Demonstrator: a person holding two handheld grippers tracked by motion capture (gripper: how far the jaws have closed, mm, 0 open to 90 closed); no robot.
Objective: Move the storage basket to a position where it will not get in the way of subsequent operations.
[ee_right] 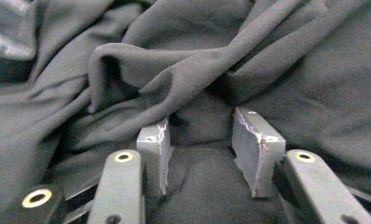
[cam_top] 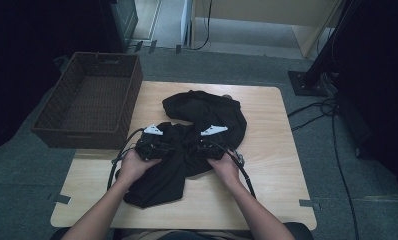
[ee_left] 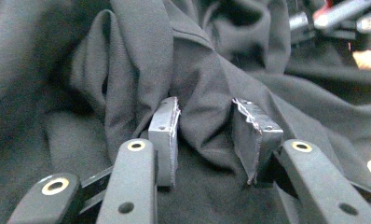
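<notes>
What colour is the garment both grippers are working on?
Plain black, no pattern; the garment shows best in the high view, crumpled on the light wood table.

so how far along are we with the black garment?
Early. The black garment lies crumpled on the table; nothing looks folded. The left gripper and right gripper are open, each straddling a fold of cloth. The wicker basket sits beside the table, nothing visible inside.
</notes>
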